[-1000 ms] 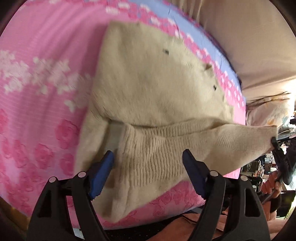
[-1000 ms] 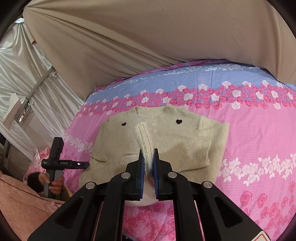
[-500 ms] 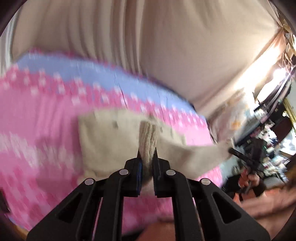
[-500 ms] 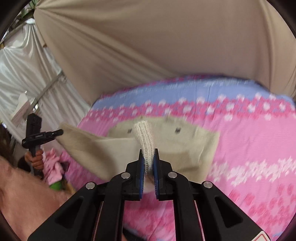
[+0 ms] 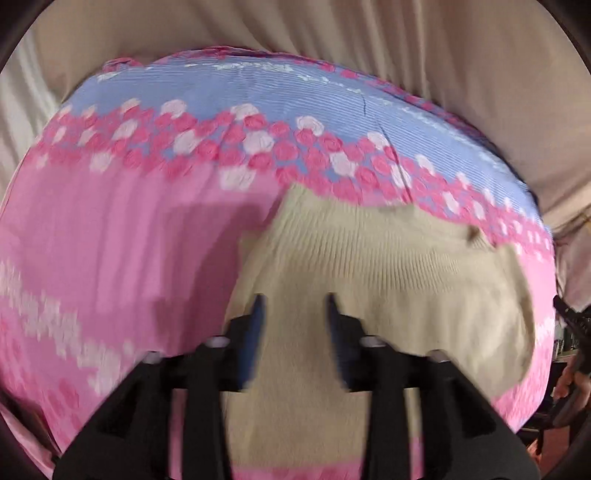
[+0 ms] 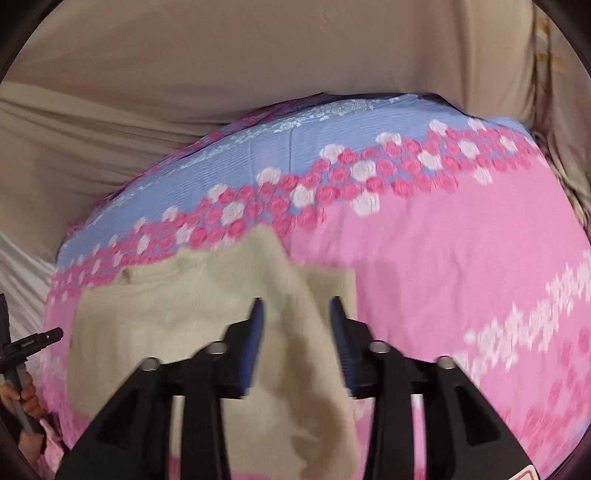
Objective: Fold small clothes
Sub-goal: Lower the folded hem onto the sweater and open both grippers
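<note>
Left wrist view: left gripper (image 5: 293, 308) above cream knit sweater (image 5: 388, 280), fingers (image 5: 255, 325) spread and opening, nothing pinched; knit seen behind the gap, contact with the pads not apparent. Sweater lying on the bed cover (image 5: 122, 258), pink with a rose band and a blue strip at the far edge. Ribbed hem folded up toward the neckline; small dark mark (image 5: 472, 232) near the upper right edge of the garment. Beige drape (image 5: 332, 33) behind the bed. At the right border, part of the other gripper and a hand (image 5: 569, 380) gripping its handle. Picture blurred.

Right wrist view: right gripper (image 6: 295, 314) over the same sweater (image 6: 155, 325), fingers (image 6: 341, 328) apart and opening, holding nothing. Garment folded, one pointed corner reaching the rose band; dark mark (image 6: 127, 274) near its upper left edge. Left gripper (image 6: 29, 343) at the left border, hand (image 6: 27, 398) around its handle. Bed cover (image 6: 443, 258) bare to the right of the sweater. Beige drape (image 6: 258, 55) behind.
</note>
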Action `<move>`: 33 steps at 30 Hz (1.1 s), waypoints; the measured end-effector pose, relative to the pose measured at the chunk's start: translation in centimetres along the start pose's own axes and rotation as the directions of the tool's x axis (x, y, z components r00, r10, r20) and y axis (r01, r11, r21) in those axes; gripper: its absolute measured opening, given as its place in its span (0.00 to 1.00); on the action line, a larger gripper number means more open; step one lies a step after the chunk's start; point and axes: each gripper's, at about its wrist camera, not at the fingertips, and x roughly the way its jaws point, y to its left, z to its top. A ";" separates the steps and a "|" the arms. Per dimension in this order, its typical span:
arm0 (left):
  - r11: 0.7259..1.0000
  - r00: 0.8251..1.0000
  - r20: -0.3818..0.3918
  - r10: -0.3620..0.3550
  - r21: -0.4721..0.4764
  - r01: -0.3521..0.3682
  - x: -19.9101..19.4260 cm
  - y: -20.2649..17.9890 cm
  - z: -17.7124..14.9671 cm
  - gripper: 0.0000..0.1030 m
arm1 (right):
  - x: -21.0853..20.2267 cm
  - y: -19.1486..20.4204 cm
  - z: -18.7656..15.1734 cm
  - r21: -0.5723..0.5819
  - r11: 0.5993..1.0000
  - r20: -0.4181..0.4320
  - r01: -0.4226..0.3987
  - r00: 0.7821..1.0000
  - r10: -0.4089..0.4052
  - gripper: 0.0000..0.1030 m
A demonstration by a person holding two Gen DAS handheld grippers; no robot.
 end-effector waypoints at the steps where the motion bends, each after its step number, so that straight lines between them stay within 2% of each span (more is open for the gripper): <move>1: 1.000 1.000 0.019 -0.011 -0.026 0.011 -0.7 0.7 -1.5 0.67 | -0.4 -0.2 -1.4 -0.002 1.000 -0.004 0.012 1.000 -0.012 0.49; 3: 0.996 1.000 0.002 -0.031 -0.086 0.031 -1.2 2.4 -5.1 0.69 | -0.4 -0.9 -4.0 0.022 0.999 -0.046 0.024 0.999 -0.023 0.50; 5: 0.987 0.995 -0.072 -0.065 -0.149 0.054 -0.3 3.6 -7.8 0.69 | 0.2 -1.9 -5.7 0.093 0.996 -0.098 0.013 0.995 -0.004 0.50; 7: 0.977 0.992 -0.094 -0.087 -0.202 0.067 1.0 4.5 -9.2 0.69 | 0.9 -2.3 -6.4 0.139 0.990 -0.117 0.002 0.993 0.015 0.55; 8: 0.965 0.988 -0.100 -0.116 -0.245 0.089 1.8 4.8 -9.8 0.69 | 1.7 -2.3 -6.6 0.136 0.991 -0.134 0.009 0.991 0.010 0.55; 9: 0.956 0.985 -0.107 -0.138 -0.274 0.104 2.4 4.9 -10.2 0.69 | 2.6 -2.2 -6.9 0.119 0.993 -0.161 0.023 0.987 -0.003 0.31; 10: 0.949 0.982 -0.114 -0.153 -0.292 0.114 2.9 4.9 -10.5 0.69 | 3.6 -2.1 -7.2 0.097 0.995 -0.194 0.036 0.981 -0.017 0.19; 12: 0.940 0.976 -0.124 -0.180 -0.314 0.133 3.6 4.6 -10.7 0.67 | 3.5 -2.1 -7.6 0.103 0.994 -0.185 0.030 0.983 -0.010 0.14; 14: 0.945 0.974 -0.108 -0.198 -0.287 0.160 2.8 3.9 -10.9 0.63 | 1.7 -2.2 -7.3 0.111 0.994 -0.150 0.016 0.989 0.001 0.09; 16: 0.965 0.984 -0.109 -0.144 -0.238 0.115 2.4 3.6 -11.5 0.64 | 0.9 -3.2 -7.4 0.125 0.992 -0.145 0.018 0.989 0.000 0.09; 18: 0.972 0.980 -0.165 -0.110 -0.222 0.071 3.7 3.9 -11.9 0.64 | 2.2 -4.2 -8.0 0.137 0.990 -0.189 0.043 0.982 -0.016 0.09; 19: 0.972 0.983 -0.148 -0.111 -0.220 0.077 3.6 4.0 -12.1 0.63 | 3.1 -4.5 -8.5 0.130 0.990 -0.213 0.049 0.977 -0.021 0.11; 21: 0.969 0.980 -0.152 -0.128 -0.231 0.090 3.0 3.8 -11.8 0.62 | 2.6 -4.2 -8.4 0.154 0.986 -0.197 0.059 0.980 -0.028 0.16; 23: 0.953 0.981 -0.107 -0.165 -0.275 0.130 1.8 4.0 -11.5 0.67 | 0.5 -3.2 -7.7 0.166 0.983 -0.125 0.076 0.991 -0.056 0.20; 25: 0.945 0.984 -0.075 -0.165 -0.299 0.135 1.6 4.4 -10.8 0.77 | -1.0 -1.9 -6.9 0.131 0.987 -0.068 0.096 0.994 -0.088 0.25; 27: 0.931 0.983 -0.085 -0.165 -0.342 0.126 2.5 4.9 -10.5 0.78 | -1.4 -0.9 -6.1 0.105 0.990 -0.059 0.094 0.994 -0.088 0.27; 29: 0.895 0.968 -0.101 -0.228 -0.412 0.168 3.8 5.2 -10.5 0.78 | -1.7 0.3 -5.9 0.084 0.993 -0.055 0.086 0.995 -0.082 0.31; 30: 0.871 0.964 -0.092 -0.248 -0.457 0.180 4.4 5.3 -10.7 0.80 | -1.8 1.0 -5.9 0.086 0.993 -0.053 0.081 0.996 -0.077 0.37; 31: 0.861 0.966 -0.062 -0.250 -0.470 0.193 4.2 5.6 -10.8 0.83 | -2.0 1.4 -6.1 0.092 0.993 -0.054 0.069 0.996 -0.064 0.40; 33: 0.843 0.965 -0.046 -0.260 -0.497 0.203 4.4 5.5 -10.7 0.82 | -2.1 2.5 -6.9 0.118 0.993 -0.059 0.030 0.998 -0.023 0.43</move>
